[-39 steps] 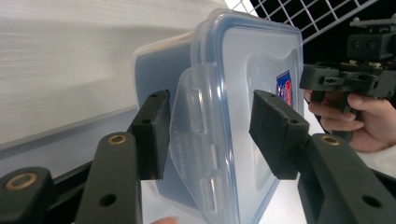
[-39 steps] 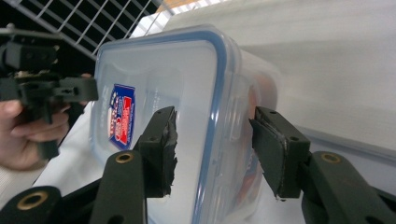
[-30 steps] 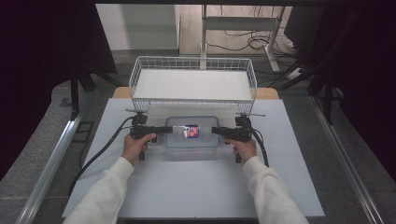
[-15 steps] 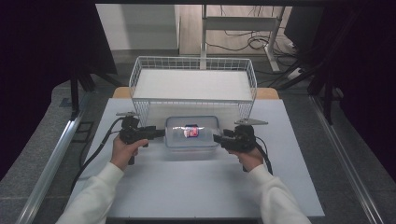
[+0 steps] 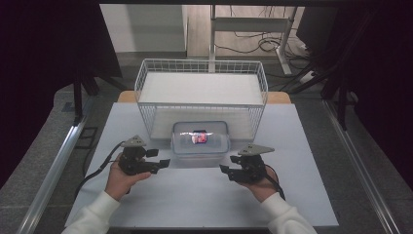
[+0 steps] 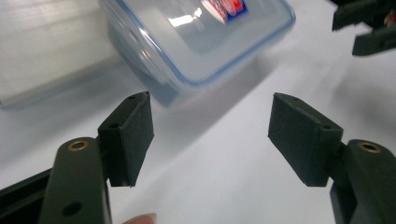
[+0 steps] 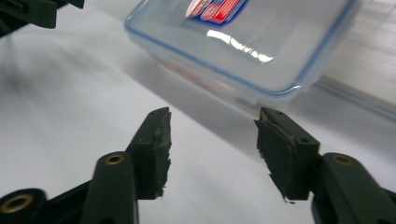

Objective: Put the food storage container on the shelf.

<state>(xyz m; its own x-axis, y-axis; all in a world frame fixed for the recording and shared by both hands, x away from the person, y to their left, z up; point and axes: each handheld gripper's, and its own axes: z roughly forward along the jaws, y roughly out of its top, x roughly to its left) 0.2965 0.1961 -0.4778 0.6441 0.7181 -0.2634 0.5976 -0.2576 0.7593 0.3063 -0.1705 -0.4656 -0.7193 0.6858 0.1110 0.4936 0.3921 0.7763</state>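
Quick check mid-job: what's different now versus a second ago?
Both grippers let go of the clear plastic lidded container and pulled back toward the person: left gripper and right gripper now sit open, clear of its ends. The container and white wire basket stayed put.

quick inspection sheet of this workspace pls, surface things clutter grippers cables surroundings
surface: white table top, bare around the items.
job's things: clear lidded plastic container with a red-and-blue label, standing on the table just in front of the white wire basket; basket looks empty.
clutter: nothing seen.
grippers: left gripper and right gripper both open, holding nothing, one on each side of the container and apart from it.
cables: black cable trailing from the left gripper off the table edge; more cables on the floor behind.
surroundings: dark curtains on both sides, metal rails, a white desk frame behind the table.
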